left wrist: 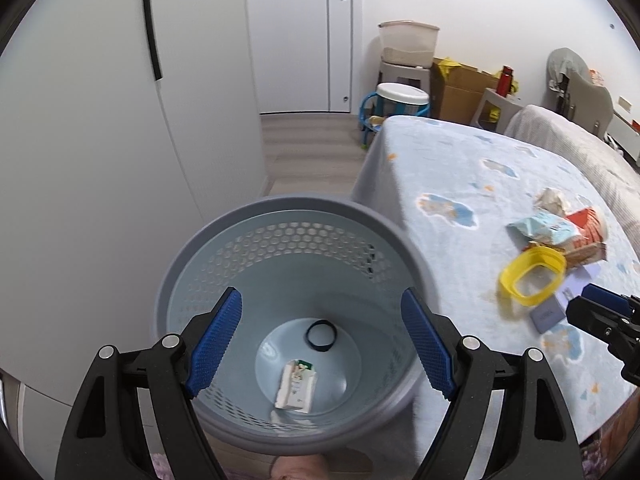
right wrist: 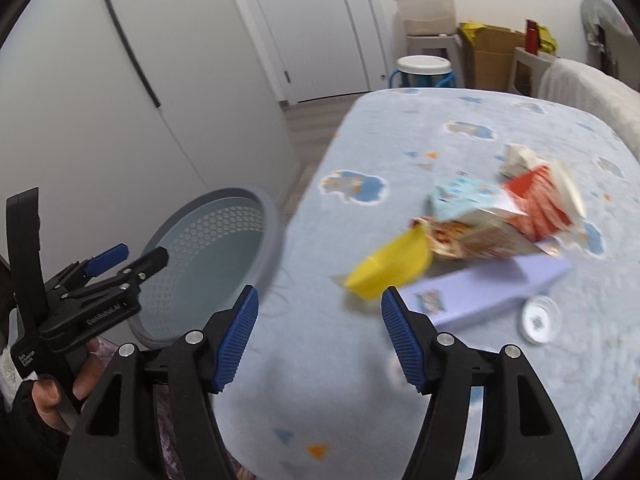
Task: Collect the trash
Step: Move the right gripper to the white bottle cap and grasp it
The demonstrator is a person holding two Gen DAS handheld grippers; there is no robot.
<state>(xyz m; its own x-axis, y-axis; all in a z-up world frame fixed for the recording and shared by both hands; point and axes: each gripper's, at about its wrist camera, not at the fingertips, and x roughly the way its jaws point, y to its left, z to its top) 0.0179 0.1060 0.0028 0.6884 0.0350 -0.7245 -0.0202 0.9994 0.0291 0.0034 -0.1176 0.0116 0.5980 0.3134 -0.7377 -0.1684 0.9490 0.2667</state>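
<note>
Bedroom floor and white wardrobe doors frame a bed (right wrist: 460,360) under a pale blue patterned blanket, with a grey perforated basket (left wrist: 200,248) standing just beside its left edge. Nearest, the left gripper (left wrist: 320,340) hangs over the basket mouth with its jaws spread wide and empty; a white wrapper (left wrist: 296,386) and a black ring (left wrist: 321,336) lie on the basket's bottom. The right gripper (right wrist: 318,336), jaws likewise apart and holding nothing, points across the blanket. Ahead of it and slightly right lies the trash pile: a yellow lid frame (right wrist: 390,270) closest, a lavender box (right wrist: 492,290) whose long axis runs left to right, a small round cap (right wrist: 540,319), then crumpled packets (right wrist: 472,216) beyond. The right gripper is clearly nearer the pile, so it likely makes the next pick.
</note>
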